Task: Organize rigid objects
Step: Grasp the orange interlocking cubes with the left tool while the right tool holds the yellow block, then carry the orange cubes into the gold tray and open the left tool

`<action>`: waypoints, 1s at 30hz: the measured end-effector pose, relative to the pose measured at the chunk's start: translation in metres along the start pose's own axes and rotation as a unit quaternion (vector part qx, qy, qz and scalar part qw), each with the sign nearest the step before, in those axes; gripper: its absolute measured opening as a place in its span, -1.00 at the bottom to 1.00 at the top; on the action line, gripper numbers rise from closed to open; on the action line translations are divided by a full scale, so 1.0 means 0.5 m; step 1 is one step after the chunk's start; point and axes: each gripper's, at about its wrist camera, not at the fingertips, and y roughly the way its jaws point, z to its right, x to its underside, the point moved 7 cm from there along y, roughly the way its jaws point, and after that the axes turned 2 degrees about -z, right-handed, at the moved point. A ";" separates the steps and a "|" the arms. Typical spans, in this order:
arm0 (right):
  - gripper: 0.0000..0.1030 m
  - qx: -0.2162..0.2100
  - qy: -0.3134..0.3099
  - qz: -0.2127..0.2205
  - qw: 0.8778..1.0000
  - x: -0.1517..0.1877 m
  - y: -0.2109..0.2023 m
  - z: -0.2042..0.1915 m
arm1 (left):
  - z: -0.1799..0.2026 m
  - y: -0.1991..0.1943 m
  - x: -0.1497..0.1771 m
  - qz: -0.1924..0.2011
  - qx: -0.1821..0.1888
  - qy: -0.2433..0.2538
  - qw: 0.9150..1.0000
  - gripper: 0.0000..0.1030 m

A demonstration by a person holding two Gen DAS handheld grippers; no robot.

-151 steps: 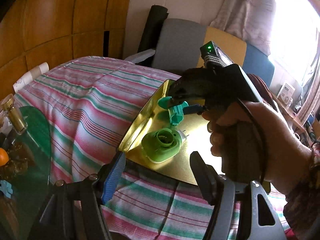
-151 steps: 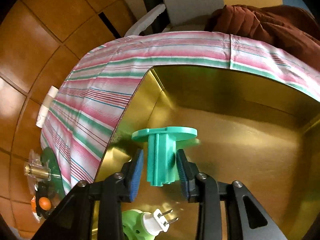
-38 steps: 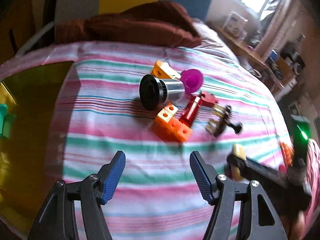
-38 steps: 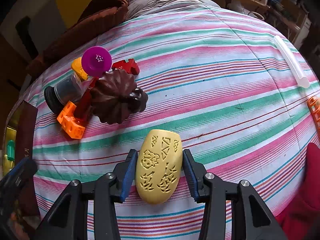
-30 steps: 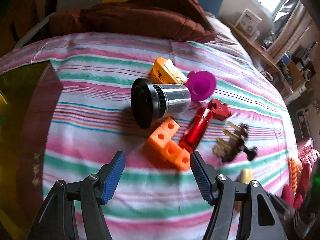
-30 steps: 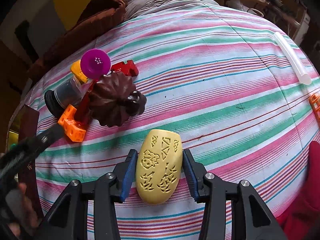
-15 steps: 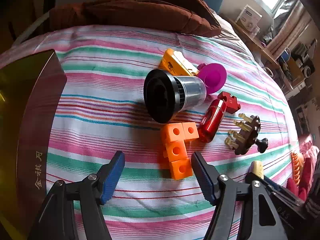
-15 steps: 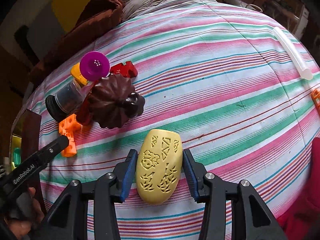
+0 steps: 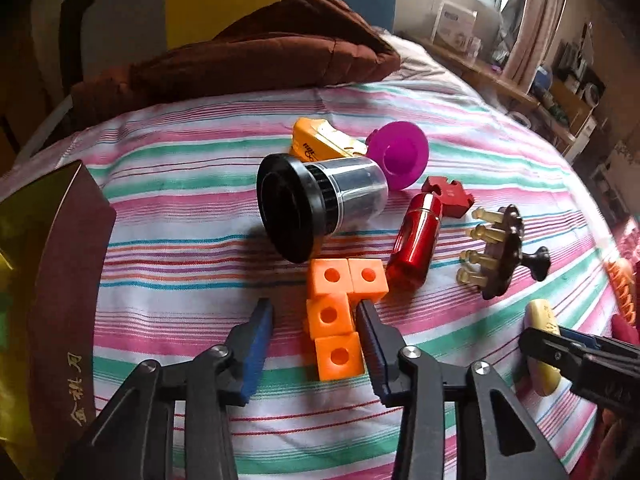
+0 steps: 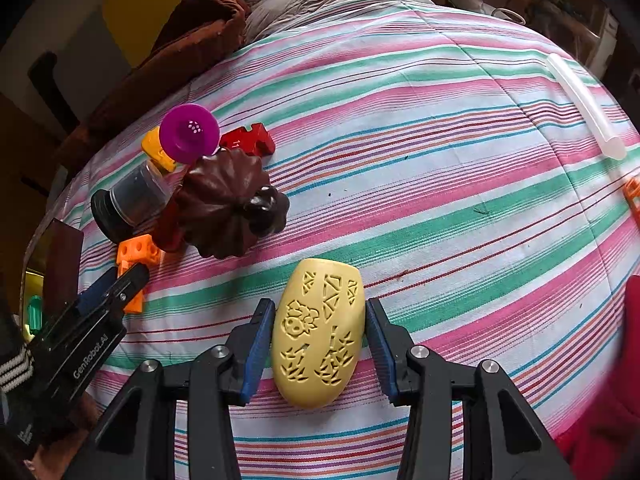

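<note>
Left hand-held gripper (image 9: 316, 332): jaws closing, low in the left wrist view; the right pad touches the orange cube block (image 9: 338, 316), the left pad stands apart from it, so no grip yet.
Orange cube block: linked cubes with round holes, flat on the striped bedsheet (image 9: 180, 208), lower centre of the frame.
Right hand-held gripper (image 10: 320, 340): clamped on the yellow carved oval piece (image 10: 318, 330), both blue pads against its long sides, bottom centre of the right wrist view.
Yellow carved oval piece: rests on the bedsheet (cut-out patterns face up).
Black-capped clear jar (image 9: 316, 204): on its side just above the orange block, cap towards the camera.
Red cylinder (image 9: 416, 244): right of the jar, beside the block's upper cubes.
Red puzzle-shaped block (image 9: 450, 196): at the cylinder's far end.
Purple disc-shaped piece (image 9: 400, 154): upper right of the jar, beside a yellow-orange block (image 9: 320, 144).
Brown knobbed piece with pale pegs (image 9: 500, 256): right of the cylinder, tilted on edge.
Dark box with gold lining (image 9: 64, 280): left edge of the frame.
Brown quilt (image 9: 256, 56): bunched at the bed's far end.
White tube (image 10: 584, 108): upper right in the right wrist view, well apart from the rest.
</note>
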 end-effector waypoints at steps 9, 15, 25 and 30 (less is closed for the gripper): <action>-0.10 0.007 -0.016 0.005 1.000 -0.009 0.018 -0.018 | -0.011 -0.020 0.022 0.001 0.019 0.021 1.000 -0.51; -0.10 0.004 -0.014 0.006 1.000 -0.013 0.018 -0.014 | -0.028 -0.060 0.073 0.001 0.051 0.002 0.999 -0.51; -0.10 0.011 -0.026 0.011 1.000 -0.019 0.019 -0.012 | -0.047 -0.110 0.140 -0.003 0.101 -0.026 0.995 -0.51; -0.10 0.016 -0.033 0.013 0.999 -0.020 0.021 -0.013 | -0.055 -0.145 0.155 0.004 0.124 -0.036 0.992 -0.51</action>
